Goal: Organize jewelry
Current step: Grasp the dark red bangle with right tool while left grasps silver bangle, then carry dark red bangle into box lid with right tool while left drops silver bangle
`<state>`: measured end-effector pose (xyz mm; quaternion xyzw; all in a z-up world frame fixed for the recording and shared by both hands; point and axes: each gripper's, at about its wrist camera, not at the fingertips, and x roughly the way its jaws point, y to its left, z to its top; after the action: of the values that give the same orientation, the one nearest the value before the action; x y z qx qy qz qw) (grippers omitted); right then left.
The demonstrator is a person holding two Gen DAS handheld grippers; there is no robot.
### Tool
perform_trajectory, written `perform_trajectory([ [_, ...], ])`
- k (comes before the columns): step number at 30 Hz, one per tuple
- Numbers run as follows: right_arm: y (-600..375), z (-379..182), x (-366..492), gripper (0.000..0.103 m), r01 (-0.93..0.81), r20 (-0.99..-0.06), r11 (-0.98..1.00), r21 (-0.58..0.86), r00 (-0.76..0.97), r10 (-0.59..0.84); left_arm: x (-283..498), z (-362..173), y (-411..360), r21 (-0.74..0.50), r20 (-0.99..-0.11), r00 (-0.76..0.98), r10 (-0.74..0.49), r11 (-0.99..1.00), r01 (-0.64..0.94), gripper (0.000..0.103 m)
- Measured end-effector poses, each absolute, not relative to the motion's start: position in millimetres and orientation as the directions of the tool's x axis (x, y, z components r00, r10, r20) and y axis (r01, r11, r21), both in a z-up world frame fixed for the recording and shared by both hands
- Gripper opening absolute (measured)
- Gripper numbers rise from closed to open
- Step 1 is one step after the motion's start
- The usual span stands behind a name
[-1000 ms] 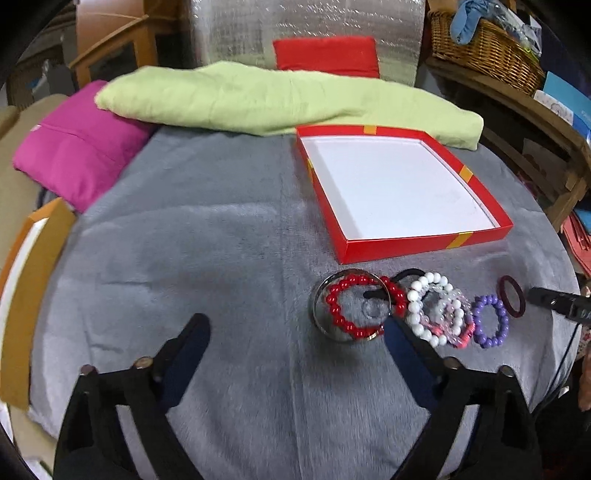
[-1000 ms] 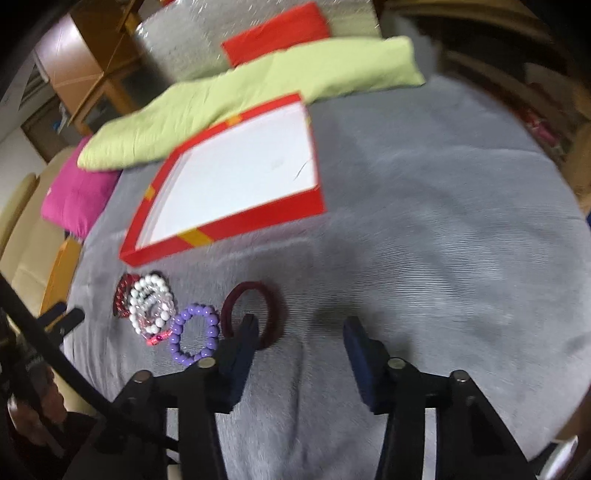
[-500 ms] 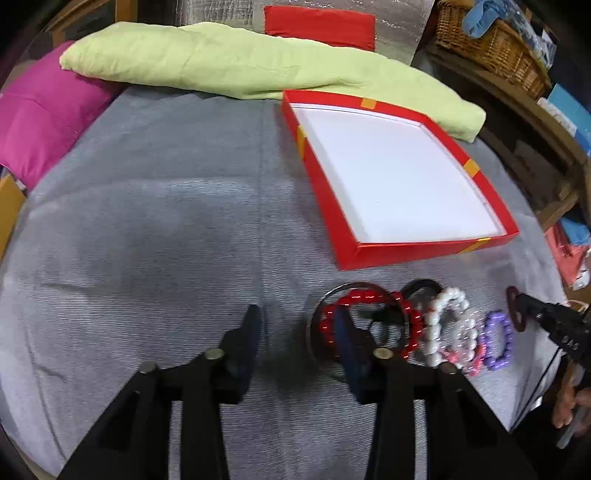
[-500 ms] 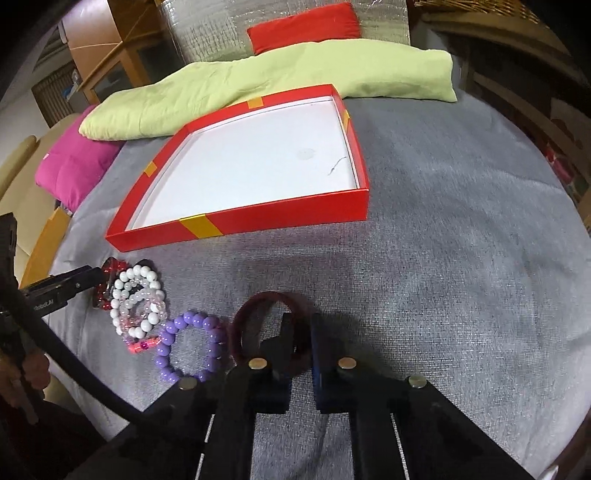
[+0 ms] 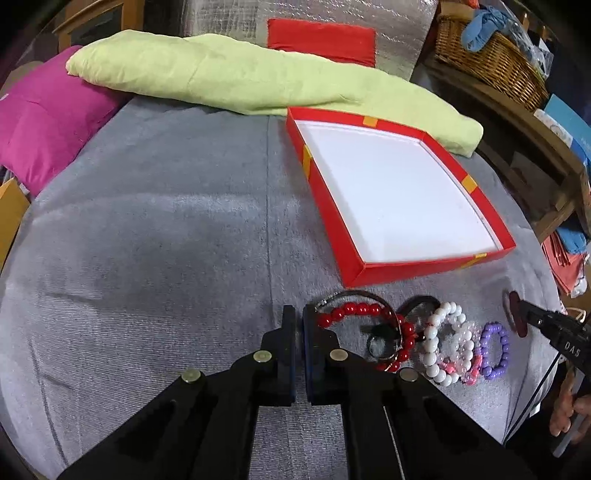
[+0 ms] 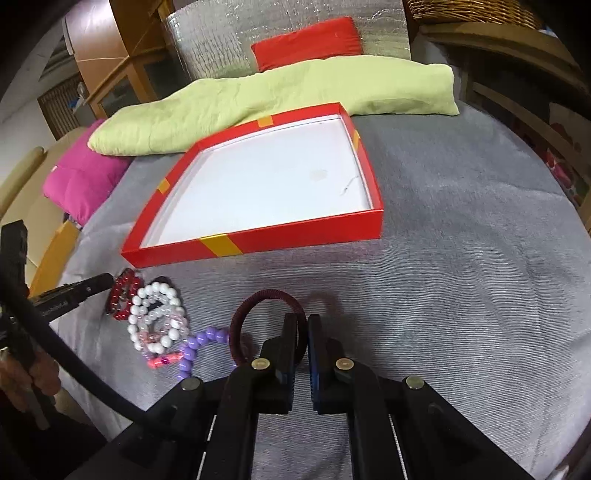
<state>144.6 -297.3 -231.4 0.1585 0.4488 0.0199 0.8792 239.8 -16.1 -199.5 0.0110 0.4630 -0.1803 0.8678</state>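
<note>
A red tray with a white floor (image 5: 428, 271) (image 6: 295, 238) lies on the grey cloth. In front of it lie a silver bangle (image 5: 354, 295), a red bead bracelet (image 5: 369, 310) (image 6: 123, 295), white and pink bead bracelets (image 5: 448, 343) (image 6: 157, 317), a purple bead bracelet (image 5: 495, 350) (image 6: 201, 341) and a dark maroon ring (image 6: 266, 297). My left gripper (image 5: 298, 325) is shut on the bangle's left rim. My right gripper (image 6: 302, 332) is shut on the maroon ring's right side; the ring tilts up off the cloth.
A green cushion (image 5: 240, 74), a magenta cushion (image 5: 40, 125) and a red cushion (image 5: 321, 35) lie behind the tray. A wicker basket (image 5: 491, 62) stands on a shelf at the back right. Grey cloth stretches to the left of the tray.
Both grippers went from wide open to shut. The left one closed on the bangle's rim. The right one closed on the maroon ring, which has tilted up off the cloth.
</note>
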Motion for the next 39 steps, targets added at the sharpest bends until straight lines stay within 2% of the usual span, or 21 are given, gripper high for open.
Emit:
perform_trajectory([
  [1, -296, -231, 145, 0.006, 0.108, -0.783, 0.949, 0.296, 0.597, 0.176, 238, -196, -16, -0.158, -0.799, 0.511, -0.317, 0.931, 0.33, 0.003],
  [3, -295, -231, 145, 0.006, 0.111, -0.784, 0.948, 0.298, 0.596, 0.176, 231, -190, -15, -0.167, -0.787, 0.522, -0.329, 0.928, 0.334, 0.017],
  [5, -296, -232, 146, 0.006, 0.117, -0.786, 0.946, 0.302, 0.592, 0.178, 225, -187, -18, -0.174, -0.776, 0.527, -0.346, 0.921, 0.348, 0.071],
  [6, -298, -233, 146, 0.006, 0.121, -0.787, 0.945, 0.303, 0.59, 0.177, 222, -186, -20, -0.171, -0.769, 0.535, -0.349, 0.919, 0.355, 0.075],
  [9, -300, -234, 145, 0.006, 0.129, -0.789, 0.941, 0.312, 0.587, 0.181, 214, -184, -30, -0.161, -0.754, 0.54, -0.373, 0.903, 0.399, 0.078],
  [10, -300, -235, 145, 0.006, 0.129, -0.79, 0.942, 0.311, 0.586, 0.181, 214, -186, -34, -0.148, -0.759, 0.541, -0.363, 0.905, 0.4, 0.083],
  [14, -300, -237, 145, 0.006, 0.124, -0.794, 0.943, 0.31, 0.58, 0.185, 225, -205, -47, -0.11, -0.813, 0.501, -0.297, 0.923, 0.369, 0.083],
  [18, -298, -237, 146, 0.006, 0.118, -0.795, 0.943, 0.31, 0.577, 0.189, 226, -214, -54, -0.091, -0.825, 0.492, -0.277, 0.925, 0.37, 0.083],
  [22, -298, -238, 146, 0.006, 0.12, -0.795, 0.942, 0.314, 0.576, 0.191, 223, -212, -63, -0.08, -0.809, 0.506, -0.298, 0.909, 0.408, 0.063],
  [30, -297, -227, 143, 0.006, 0.093, -0.756, 0.932, 0.35, 0.616, 0.222, 214, -193, -48, -0.066, -0.768, 0.561, -0.309, 0.909, 0.411, 0.062],
  [35, -299, -212, 144, 0.006, 0.063, -0.692, 0.916, 0.397, 0.676, 0.253, 195, -164, -41, -0.063, -0.697, 0.62, -0.36, 0.892, 0.447, 0.062],
  [39, -300, -198, 156, 0.006, 0.031, -0.64, 0.92, 0.392, 0.727, 0.248, 208, -149, -55, -0.048, -0.684, 0.629, -0.369, 0.884, 0.466, 0.062],
])
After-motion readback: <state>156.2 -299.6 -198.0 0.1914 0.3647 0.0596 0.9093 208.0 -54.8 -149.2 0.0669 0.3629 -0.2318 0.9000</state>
